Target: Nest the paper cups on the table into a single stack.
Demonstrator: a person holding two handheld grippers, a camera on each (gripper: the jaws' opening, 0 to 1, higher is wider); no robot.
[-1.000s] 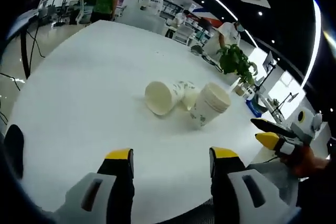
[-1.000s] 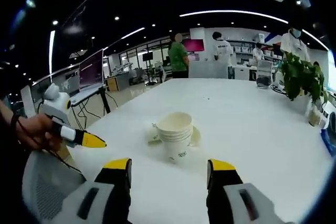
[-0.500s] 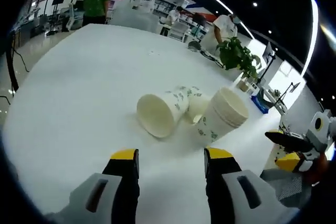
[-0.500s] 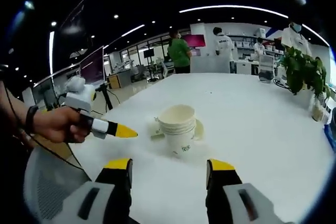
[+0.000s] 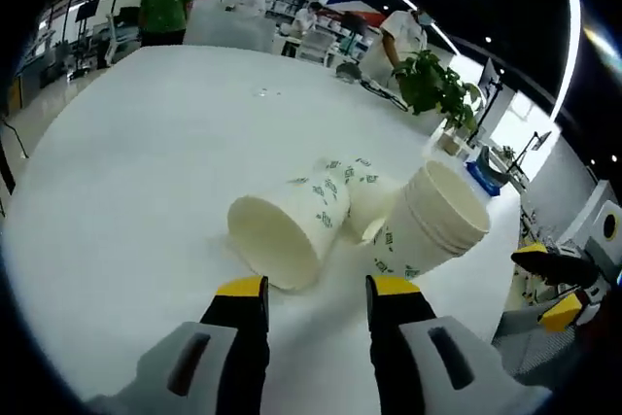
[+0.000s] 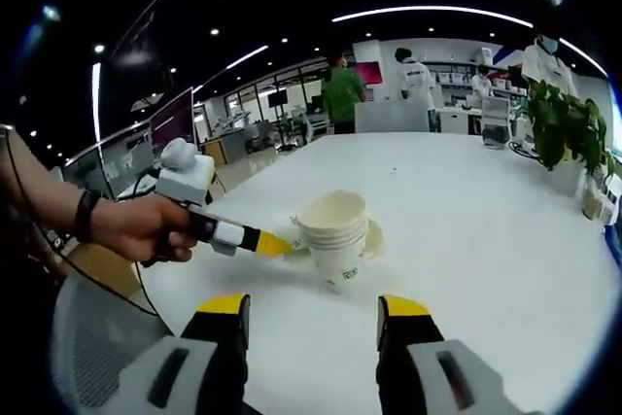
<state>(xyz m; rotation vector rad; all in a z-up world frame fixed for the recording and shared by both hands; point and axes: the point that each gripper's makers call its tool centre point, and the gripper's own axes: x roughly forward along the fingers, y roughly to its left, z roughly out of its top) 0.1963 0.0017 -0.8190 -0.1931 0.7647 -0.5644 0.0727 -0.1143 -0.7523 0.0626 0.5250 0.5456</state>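
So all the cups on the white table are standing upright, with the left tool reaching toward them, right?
Not quite. The stack stands upright, but the cup beside it lies on its side, its mouth facing the left tool, as the left gripper view shows. The rest holds: the table is white and the left tool is reaching toward them.

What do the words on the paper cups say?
Green print on the standing stack of cups: too small and blurred to read.
Green print on the cup lying on its side: it looks like a leafy pattern; no letters can be made out.
Small green mark on the stack in the right gripper view: too blurred to read.
No other readable words on the table.
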